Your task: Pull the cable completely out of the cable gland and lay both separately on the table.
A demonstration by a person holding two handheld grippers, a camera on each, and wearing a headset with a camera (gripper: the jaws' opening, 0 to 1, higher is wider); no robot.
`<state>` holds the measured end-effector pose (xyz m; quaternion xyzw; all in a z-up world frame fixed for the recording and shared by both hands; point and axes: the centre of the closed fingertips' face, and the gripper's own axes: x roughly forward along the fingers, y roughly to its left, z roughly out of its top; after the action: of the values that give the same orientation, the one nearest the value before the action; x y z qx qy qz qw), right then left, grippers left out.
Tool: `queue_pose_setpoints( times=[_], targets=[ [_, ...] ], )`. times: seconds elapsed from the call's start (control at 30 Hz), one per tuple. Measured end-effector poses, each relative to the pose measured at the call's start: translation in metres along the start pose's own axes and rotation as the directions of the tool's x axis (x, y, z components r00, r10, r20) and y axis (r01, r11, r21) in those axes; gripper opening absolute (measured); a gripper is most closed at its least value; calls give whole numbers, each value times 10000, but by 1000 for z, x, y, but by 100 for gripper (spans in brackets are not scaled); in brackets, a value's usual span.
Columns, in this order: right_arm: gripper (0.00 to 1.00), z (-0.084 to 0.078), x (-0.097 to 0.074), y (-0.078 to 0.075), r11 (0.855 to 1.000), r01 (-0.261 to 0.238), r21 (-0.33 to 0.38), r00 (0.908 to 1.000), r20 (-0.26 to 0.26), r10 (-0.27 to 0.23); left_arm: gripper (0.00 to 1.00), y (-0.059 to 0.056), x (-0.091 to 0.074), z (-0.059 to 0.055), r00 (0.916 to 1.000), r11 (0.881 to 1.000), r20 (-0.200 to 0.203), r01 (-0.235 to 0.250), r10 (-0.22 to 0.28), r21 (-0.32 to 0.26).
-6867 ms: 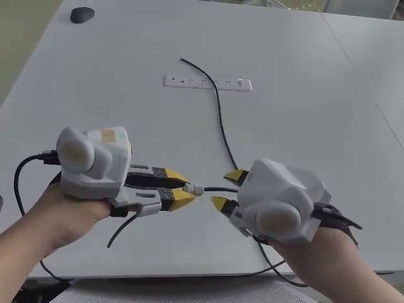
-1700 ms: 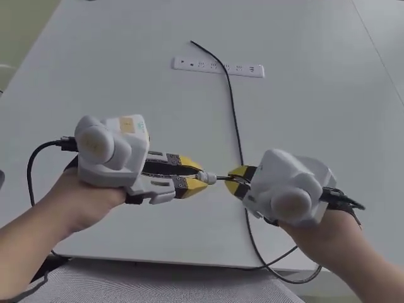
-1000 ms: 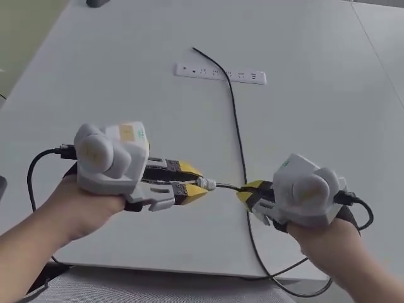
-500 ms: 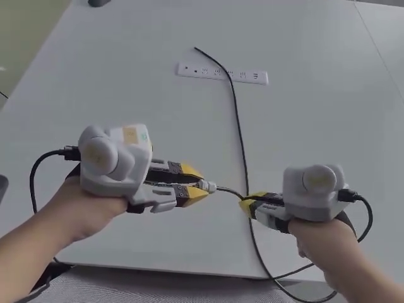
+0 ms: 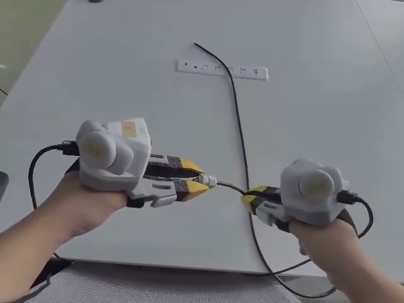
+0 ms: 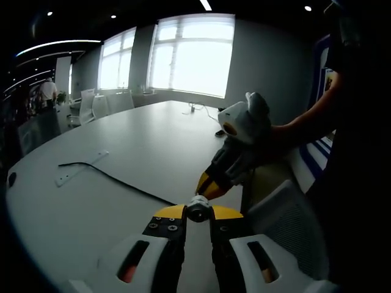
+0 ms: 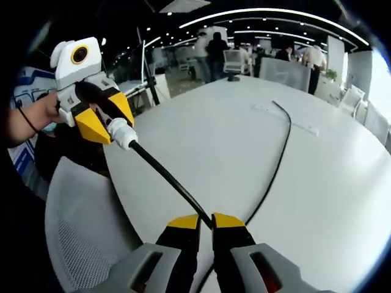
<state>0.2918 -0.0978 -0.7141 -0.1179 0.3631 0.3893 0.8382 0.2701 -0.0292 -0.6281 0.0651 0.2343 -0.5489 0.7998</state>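
Cable spans from gland in left tongs to right tongs

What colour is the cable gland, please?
The small cable gland is white, clearest in the right gripper view.

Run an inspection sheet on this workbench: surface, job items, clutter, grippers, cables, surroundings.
Surface: white table, both grippers held above its near edge.
Job's things: white cable gland with the black cable entering it; neither laid down separately.
Clutter: white power strip at the far side.
Grippers: left gripper shut on the cable gland; right gripper shut on the cable, apart from the gland.
Cables: black cord behind the left gripper; second cord behind the right.
Surroundings: office windows, mesh chair, people far off.
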Motion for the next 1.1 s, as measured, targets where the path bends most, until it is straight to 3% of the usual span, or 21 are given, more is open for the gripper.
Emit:
queue_pose_setpoints(
  times=[0.23, 0.33, 0.4, 0.43, 0.47, 0.57, 0.67, 0.83, 1.1],
  targets=[
    [3, 7, -4, -7, 9957, 410, -825, 9992, 67, -405, 15, 2, 1, 2, 9999, 10000, 165, -30, 31, -56],
    [9, 11, -5, -8, 9953, 329, -908, 9993, 188, -313, 15, 1, 2, 2, 9999, 10000, 150, -3, 3, 9],
    [12, 14, -6, -8, 9890, 364, -1436, 9992, 205, -338, 15, 1, 2, 1, 9999, 10000, 137, 16, -15, -38],
    [11, 16, -7, -10, 9742, 521, -2198, 9986, 132, -505, 15, 1, 2, 1, 9999, 10000, 148, 20, -19, -58],
    [12, 20, -8, -7, 9661, 512, -2529, 9986, 226, -470, 15, 1, 2, 0, 9999, 10000, 140, 28, -27, -58],
    [17, 30, -11, 6, 9533, 273, -3008, 9988, 470, -137, 15, 1, 2, -2, 9999, 9999, 106, 61, -60, -86],
    [18, 35, -13, 20, 8963, 173, -4431, 9994, 335, -28, 15, 1, 2, -4, 10000, 9999, 47, 83, -82, -112],
    [18, 45, -14, 42, 8495, -142, -5273, 9977, 486, 469, 15, 1, 2, -1, 9999, 9999, 65, 132, -131, -83],
    [13, 59, -13, 54, 8207, -89, -5713, 9952, 745, 627, 15, 0, 0, -2, 9999, 9999, 74, 157, -156, -68]
  ],
)
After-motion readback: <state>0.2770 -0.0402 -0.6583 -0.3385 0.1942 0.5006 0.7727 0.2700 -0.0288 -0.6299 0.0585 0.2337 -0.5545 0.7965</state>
